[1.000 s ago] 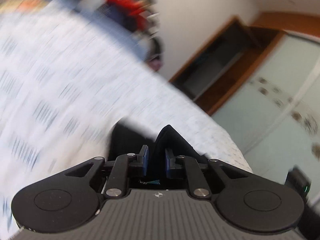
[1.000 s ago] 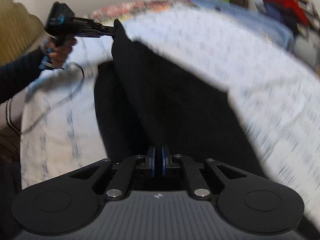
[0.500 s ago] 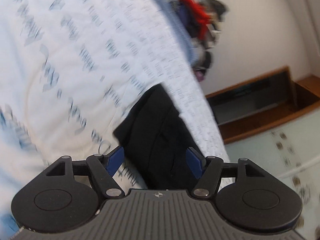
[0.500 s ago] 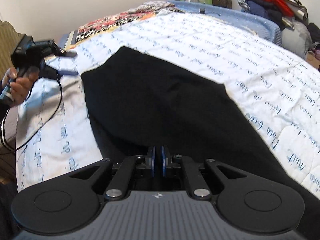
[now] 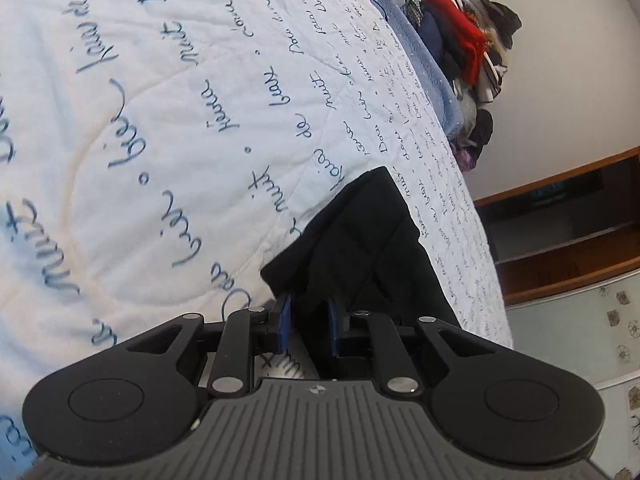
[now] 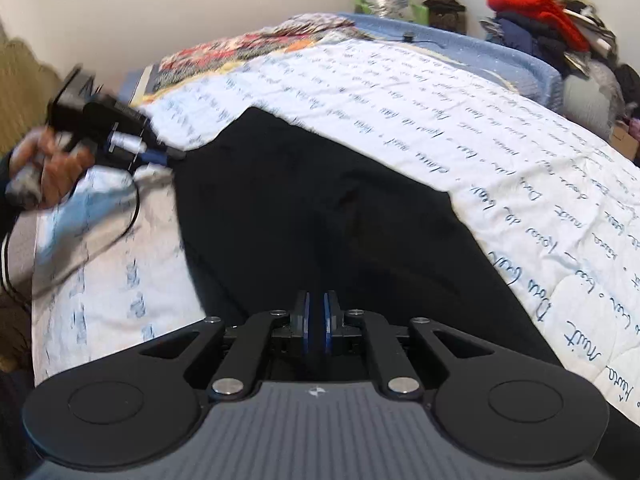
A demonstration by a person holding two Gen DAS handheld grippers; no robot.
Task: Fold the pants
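Left gripper (image 5: 308, 326): its blue pads (image 5: 285, 322) now stand narrowly apart around the near corner of the black pants (image 5: 360, 248); half a second ago they were spread wide and off the cloth. Whether they have bitten down yet I cannot tell. From the right wrist view this gripper (image 6: 176, 156) sits at the far left corner of the garment, gripped in the person's hand (image 6: 44, 176) and blurred with motion.

Pants: spread flat across the white quilt (image 5: 160, 140) with blue script, doubled over since a second ago, when a flap was lifted in the air. That fold looks laid down.

Right gripper (image 6: 315, 324): pads nearly together, pinching the near edge of the pants (image 6: 320, 220), as it was in both earlier views.

What this means: my guess is the left side let go after the fold and is retaking a corner for the next fold, with the right side already anchored.

Cable (image 6: 120, 224): a dark loop hangs from the left gripper over the quilt just beside the pants; it could drag across the cloth.

Clothes pile (image 6: 552, 28): red and dark garments heaped at the far right, beyond the blue bed edge (image 6: 500, 56), well apart from the work.

Patterned blanket (image 6: 256, 46): at the head of the bed, clear of the pants.
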